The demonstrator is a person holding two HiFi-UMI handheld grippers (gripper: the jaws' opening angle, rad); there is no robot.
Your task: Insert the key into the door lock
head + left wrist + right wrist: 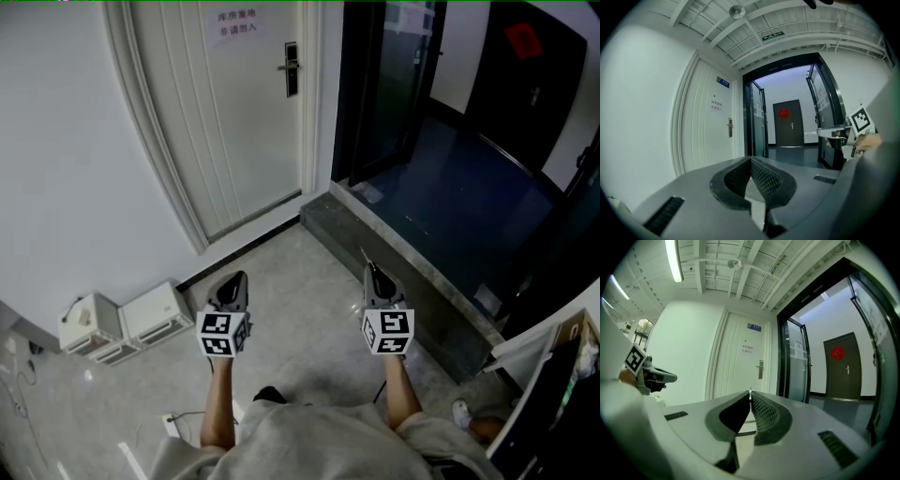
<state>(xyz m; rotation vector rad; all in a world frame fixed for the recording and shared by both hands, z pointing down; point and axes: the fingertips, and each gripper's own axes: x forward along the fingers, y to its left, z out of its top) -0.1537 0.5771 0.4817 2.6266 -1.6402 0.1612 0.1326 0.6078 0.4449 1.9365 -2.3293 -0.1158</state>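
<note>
A white door [234, 122] stands ahead, with a dark handle and lock plate [292, 67] near its right edge. The same lock [730, 127] shows in the left gripper view, and the lock [760, 369] in the right gripper view. My right gripper [372, 269] is shut on a thin silver key [365, 253]. The key's tip [750, 391] pokes out between the closed pads of that gripper [750, 397]. My left gripper [238, 276] is shut with nothing in it, its pads meeting at the tip [751, 159]. Both grippers are held level, well short of the door.
Two white boxes [122, 323] sit on the floor by the left wall. A grey stone step [412, 272] runs along the right, before a dark glass doorway [384, 84]. A dark door with a red ornament [788, 124] lies beyond. A paper notice [234, 23] hangs on the white door.
</note>
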